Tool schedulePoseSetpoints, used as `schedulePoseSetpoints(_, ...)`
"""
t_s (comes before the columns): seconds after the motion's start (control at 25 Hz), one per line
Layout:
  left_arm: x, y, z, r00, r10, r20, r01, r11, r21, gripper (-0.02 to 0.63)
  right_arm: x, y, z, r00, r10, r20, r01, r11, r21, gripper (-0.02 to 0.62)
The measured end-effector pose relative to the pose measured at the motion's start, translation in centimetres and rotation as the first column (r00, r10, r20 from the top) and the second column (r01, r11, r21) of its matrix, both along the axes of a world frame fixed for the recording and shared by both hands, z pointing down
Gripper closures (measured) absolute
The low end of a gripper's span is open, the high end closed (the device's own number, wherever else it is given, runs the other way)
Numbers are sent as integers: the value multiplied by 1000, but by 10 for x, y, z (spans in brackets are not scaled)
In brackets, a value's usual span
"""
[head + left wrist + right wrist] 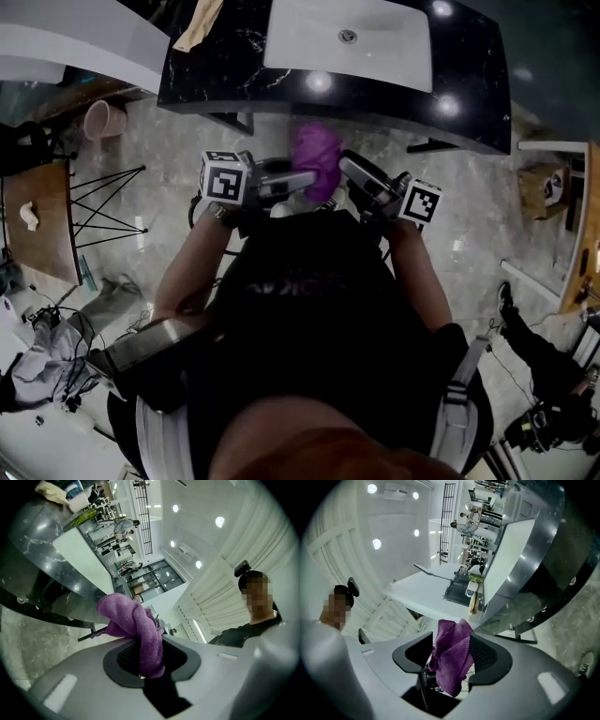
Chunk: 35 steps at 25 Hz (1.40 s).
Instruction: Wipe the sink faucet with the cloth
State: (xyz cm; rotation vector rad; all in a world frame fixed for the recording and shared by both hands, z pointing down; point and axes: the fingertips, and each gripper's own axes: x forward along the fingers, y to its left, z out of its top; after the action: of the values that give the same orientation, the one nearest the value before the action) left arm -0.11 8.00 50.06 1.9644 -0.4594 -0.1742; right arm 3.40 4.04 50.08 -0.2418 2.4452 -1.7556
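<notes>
A purple cloth (316,155) hangs between my two grippers, which face each other in front of the person's chest. My left gripper (295,180) is shut on the cloth (133,620), which bunches up out of its jaws (149,654). My right gripper (351,171) stands open around the same cloth (454,644). There the cloth lies against one pad and leaves a gap to the other (451,652). The white sink basin (347,42) sits in a black marble counter (216,66) ahead. No faucet can be made out in any view.
A beige rag (197,26) lies on the counter's left end. A pink bucket (105,119) and a black wire frame (103,202) stand on the marble floor at left, by a wooden table (37,225). A cardboard box (548,187) sits at right.
</notes>
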Motion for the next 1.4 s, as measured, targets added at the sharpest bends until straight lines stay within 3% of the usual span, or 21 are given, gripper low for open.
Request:
schedulePoseSetpoints(0.16,-22,36,3,1000,7,-9,-7,1000,26,517,-40,39,3,996,-86,1,86,996,-27,304)
schedulePoseSetpoints(0.4,-47,83,2,999,37,-34,-35,998,60,517,-83,94,3,985,-173,17,173,983,-53,313)
schedulePoseSetpoints(0.6,-49,114,-2,997,70,-36,-67,994,84,514,-89,124,-6,983,-178,36,179,984,-10,442)
schedulePoseSetpoints(0.72,-49,122,0,995,77,-58,-71,993,97,501,-82,131,-7,991,-134,26,134,991,3,468)
schedulePoseSetpoints(0.92,-52,126,5,994,58,-88,-53,997,59,491,-56,124,-5,999,-33,-29,35,997,71,474)
schedulePoseSetpoints(1.08,-46,119,9,997,20,-81,-18,999,33,493,-18,107,-2,999,21,-47,-19,998,55,476)
schedulePoseSetpoints(1.24,-39,103,14,997,-14,-72,15,1000,20,511,51,59,-4,980,163,-110,-150,982,117,479)
schedulePoseSetpoints(1.4,-15,88,18,996,-58,-62,58,998,7,598,138,-18,-11,931,297,-214,-244,939,244,480)
